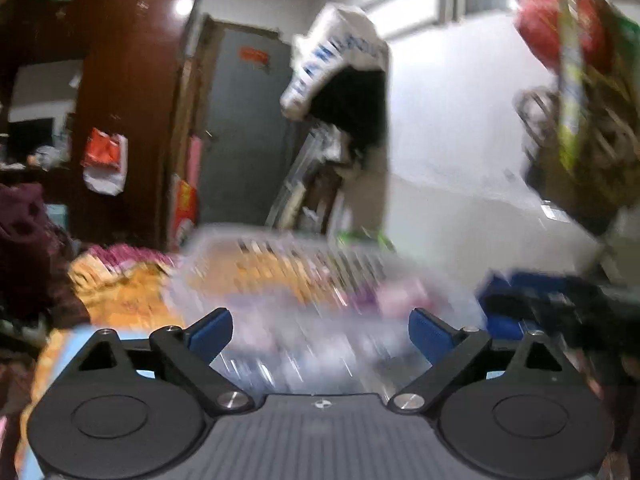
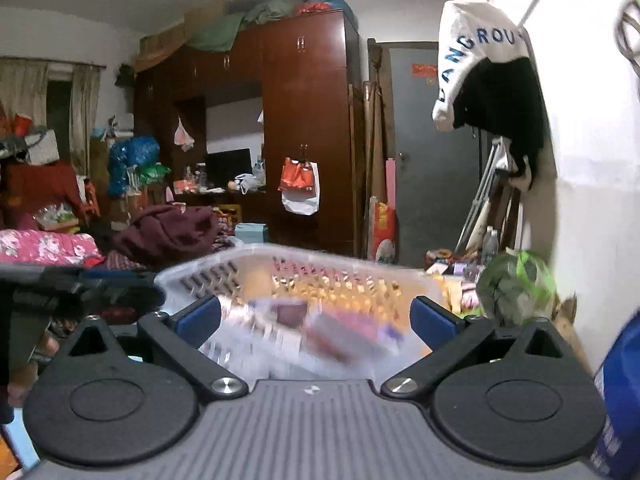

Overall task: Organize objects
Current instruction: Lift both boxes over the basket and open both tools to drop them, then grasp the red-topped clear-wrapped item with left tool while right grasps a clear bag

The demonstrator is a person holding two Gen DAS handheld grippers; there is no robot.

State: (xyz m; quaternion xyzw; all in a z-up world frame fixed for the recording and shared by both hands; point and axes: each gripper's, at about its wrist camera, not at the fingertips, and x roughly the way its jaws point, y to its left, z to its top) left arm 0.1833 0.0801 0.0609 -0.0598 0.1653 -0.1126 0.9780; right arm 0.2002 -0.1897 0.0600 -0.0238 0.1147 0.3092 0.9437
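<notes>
Both grippers, left (image 1: 320, 330) and right (image 2: 316, 320), have jaws spread wide and hold nothing, each aimed at the clear slotted basket (image 2: 320, 276) just ahead on the cluttered bed (image 1: 120, 292), probably ready to load or shift it.

I see a tall dark-red wardrobe (image 2: 304, 128) with an orange-and-white bag (image 2: 299, 186) hanging on its door. Right of it stands a grey door (image 2: 432, 152). A white cloth with blue lettering (image 2: 472, 52) hangs over a black garment (image 2: 500, 96) on the white wall. A maroon heap of fabric (image 2: 168, 232) lies beside a pink floral quilt (image 2: 44, 246)
</notes>
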